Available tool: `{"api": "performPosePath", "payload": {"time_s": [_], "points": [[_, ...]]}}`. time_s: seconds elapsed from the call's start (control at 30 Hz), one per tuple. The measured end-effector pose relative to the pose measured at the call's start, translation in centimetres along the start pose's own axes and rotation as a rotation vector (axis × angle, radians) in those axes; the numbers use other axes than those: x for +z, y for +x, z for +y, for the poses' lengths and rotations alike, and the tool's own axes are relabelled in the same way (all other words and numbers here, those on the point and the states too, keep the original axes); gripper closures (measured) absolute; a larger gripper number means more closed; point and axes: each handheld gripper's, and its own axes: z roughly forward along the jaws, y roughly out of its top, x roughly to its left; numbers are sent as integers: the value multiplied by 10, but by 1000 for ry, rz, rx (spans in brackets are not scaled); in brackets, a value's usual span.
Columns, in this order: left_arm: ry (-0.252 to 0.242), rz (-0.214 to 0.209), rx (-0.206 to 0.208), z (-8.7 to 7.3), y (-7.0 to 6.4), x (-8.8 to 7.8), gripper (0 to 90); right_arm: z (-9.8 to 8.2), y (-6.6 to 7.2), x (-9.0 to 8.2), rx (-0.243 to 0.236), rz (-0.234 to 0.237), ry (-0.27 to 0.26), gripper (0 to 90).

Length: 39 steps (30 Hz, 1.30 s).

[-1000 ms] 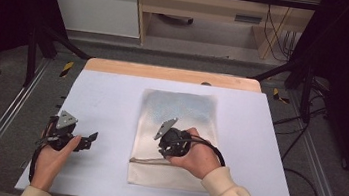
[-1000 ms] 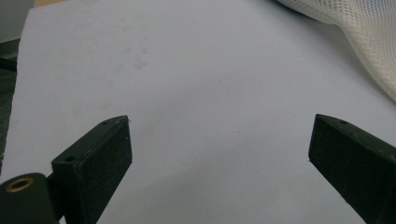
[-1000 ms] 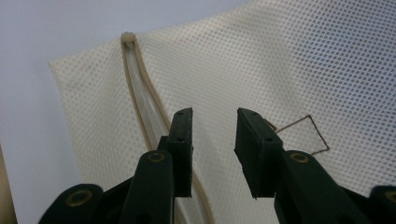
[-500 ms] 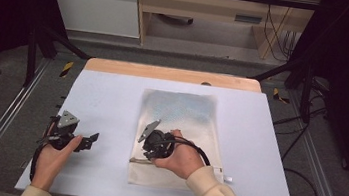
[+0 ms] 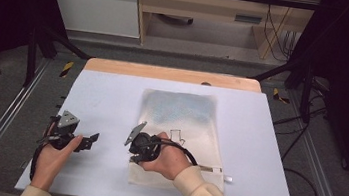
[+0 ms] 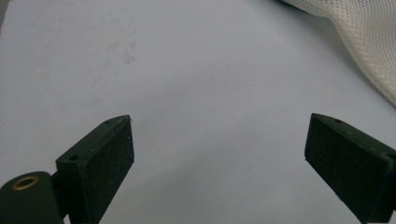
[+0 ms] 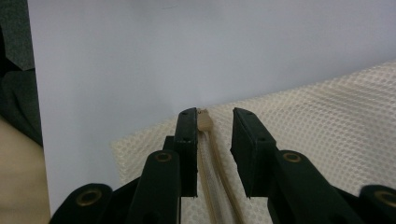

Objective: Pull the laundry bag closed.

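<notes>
The cream mesh laundry bag (image 5: 178, 133) lay flat on the desk (image 5: 107, 95), right of centre toward its near edge. The right gripper (image 7: 212, 140) sat at the bag's near left corner, its jaws just closing around the zipper's end (image 7: 204, 122) without yet pinching it, a detail the right gripper view gave. The left gripper (image 6: 219, 154) stood released over bare desk near the left edge.

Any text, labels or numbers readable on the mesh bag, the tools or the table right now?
None can be read: the mesh bag, the table and both tools carry no visible lettering. A thin dark outline on the bag forms no letters.
</notes>
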Motion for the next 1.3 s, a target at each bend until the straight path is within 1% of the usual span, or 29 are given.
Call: {"api": "performPosePath", "payload": {"time_s": [0.07, 0.1, 0.13, 0.27, 0.4, 0.53, 0.63, 0.83, 0.97, 1.03, 1.07, 1.1, 1.2, 1.23, 1.3], "points": [[8, 2, 1, 0, 0, 0, 79, 2, 2, 3, -6, 8, 10, 737], [8, 0, -5, 0, 0, 1, 82, 2, 2, 4, 0, 10, 11, 740], [9, -2, -6, -1, 0, 1, 83, 3, 2, 5, -5, 12, 16, 742], [6, 0, -5, -1, 0, 1, 84, 6, 2, 9, 1, 18, 21, 742], [14, -4, 6, -1, 0, 1, 91, 8, 3, 14, -3, 22, 33, 739], [12, -3, 11, -1, 0, 1, 91, 8, 2, 18, -7, 23, 39, 738], [13, -4, 14, 0, -2, 1, 91, 9, 1, 18, -3, 24, 45, 737], [20, -6, 36, 0, -4, 3, 91, 8, -1, 22, 21, 35, 50, 739], [25, -7, 46, 0, -5, 4, 91, 7, -2, 27, 12, 42, 56, 748], [28, -2, 50, 0, -6, 4, 90, 6, -1, 31, 5, 49, 72, 766], [27, -2, 51, 0, -6, 4, 89, 6, -1, 32, 3, 53, 72, 781], [29, -1, 55, 0, -7, 3, 89, 7, -1, 33, 3, 44, 73, 812], [28, -2, 59, 0, -8, 2, 88, 7, -2, 30, -3, 51, 61, 816], [28, -8, 58, 0, -10, 0, 88, 7, -2, 29, -2, 55, 60, 816], [30, -12, 64, -1, -13, -3, 88, 5, -4, 27, -1, 63, 42, 816]]}}
